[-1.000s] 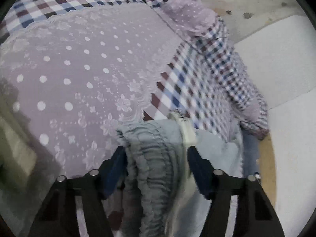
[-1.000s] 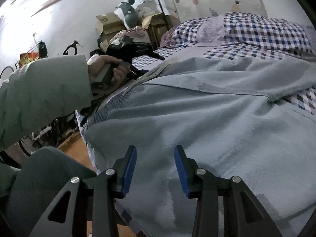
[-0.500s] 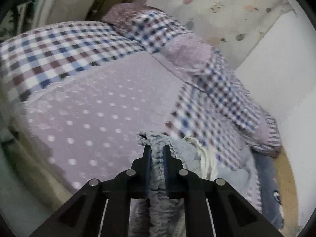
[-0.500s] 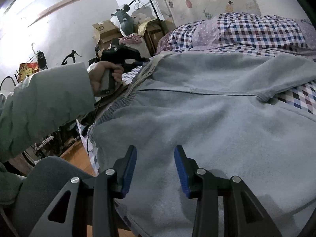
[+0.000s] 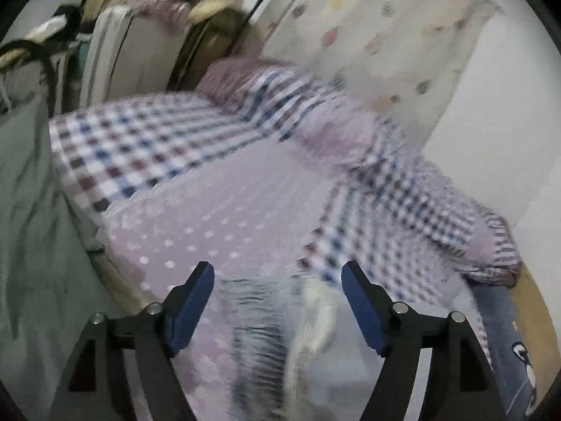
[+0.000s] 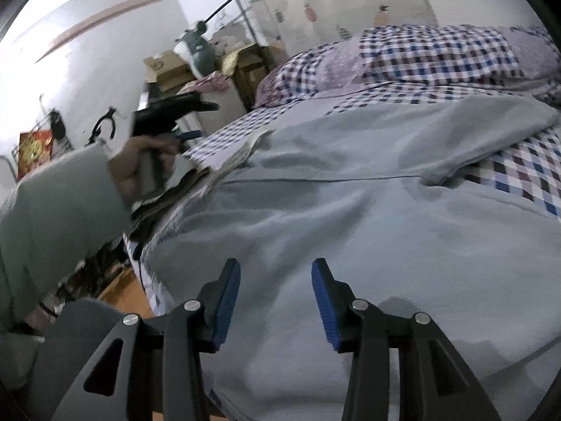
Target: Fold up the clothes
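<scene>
Two blue-padded claws are in view, and the larger change since half a second ago belongs to the left claw [image 5: 277, 301]: then its jaws were pinched shut on the ribbed grey waistband [image 5: 259, 343], now they stand wide apart with nothing between the pads. That waistband, blurred by motion, lies just below and between the spread fingers on the lilac polka-dot bedspread [image 5: 224, 203], which stretches ahead of the claw toward the checked pillows [image 5: 287, 101].

Across the bed, the pale grey-blue sweatpants [image 6: 350, 210] lie spread flat, filling the space ahead of and beneath the right claw [image 6: 276, 301]. Compared with the earlier view, the cloth's far-left edge sits lower on the mattress, no longer lifted by the other tool. The right claw's jaws are parted as before, hovering close over the near part of the fabric, gripping nothing; whether the pads touch the cloth cannot be told. To its left, a hand [image 6: 136, 168] in a grey-green sleeve [image 6: 59, 210] holds the black handle of the left claw, just beside the waistband end of the garment.
</scene>
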### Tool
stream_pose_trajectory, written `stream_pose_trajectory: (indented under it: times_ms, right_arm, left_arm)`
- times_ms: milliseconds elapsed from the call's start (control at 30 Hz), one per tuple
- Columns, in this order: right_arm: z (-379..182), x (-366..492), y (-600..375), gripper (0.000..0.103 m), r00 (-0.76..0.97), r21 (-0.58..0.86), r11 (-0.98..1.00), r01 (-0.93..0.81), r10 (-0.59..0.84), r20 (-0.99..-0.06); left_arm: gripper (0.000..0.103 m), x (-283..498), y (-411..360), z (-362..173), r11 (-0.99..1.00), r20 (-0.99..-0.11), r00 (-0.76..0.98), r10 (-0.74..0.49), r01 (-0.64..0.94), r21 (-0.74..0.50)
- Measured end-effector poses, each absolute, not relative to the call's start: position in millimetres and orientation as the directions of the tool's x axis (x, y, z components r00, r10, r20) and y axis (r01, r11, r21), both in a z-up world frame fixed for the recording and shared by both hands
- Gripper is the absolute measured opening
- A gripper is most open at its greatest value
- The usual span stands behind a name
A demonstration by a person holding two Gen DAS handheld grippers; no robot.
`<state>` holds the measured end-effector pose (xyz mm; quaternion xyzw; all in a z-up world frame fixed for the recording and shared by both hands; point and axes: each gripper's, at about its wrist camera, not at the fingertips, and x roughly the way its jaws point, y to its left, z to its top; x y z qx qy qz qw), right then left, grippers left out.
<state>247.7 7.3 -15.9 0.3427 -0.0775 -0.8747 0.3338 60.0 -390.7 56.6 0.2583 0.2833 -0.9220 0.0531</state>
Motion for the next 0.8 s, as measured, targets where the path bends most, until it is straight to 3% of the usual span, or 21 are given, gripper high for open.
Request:
stream_pose_trajectory:
  times_ms: [233, 400, 533, 800]
  right_arm:
    - [-13.4, 227.7, 57.2, 0.053, -0.603, 0.463, -0.798, 0.385, -0.598, -0.529]
    - [-16.8, 216.8, 94.4, 0.058, -0.648, 0.496, -0.823, 0.275, -0.54, -0.537]
    - [-21.5, 207.5, 117.2, 0.059, -0.665, 0.522, -0.829, 0.201, -0.507, -0.549]
    - [-26.6, 194.8, 159.6, 0.061, -0.71, 0.528, -0.846, 0.074, -0.417, -0.568]
  left_arm:
    - [0.085, 85.4, -280.4, 68.8, -0.856, -0.393, -0.891, 0.228, 0.009, -0.518]
    - [0.085, 71.5, -196.5, 44.1, -0.894, -0.44, -0.837, 0.325, -0.12, -0.432]
    - [0.085, 56.2, -167.3, 22.5, -0.895, -0.469, -0.821, 0.326, -0.109, -0.432]
    - [0.085, 46.9, -165.0, 4.6, -0.859, -0.431, -0.857, 0.283, -0.026, -0.511]
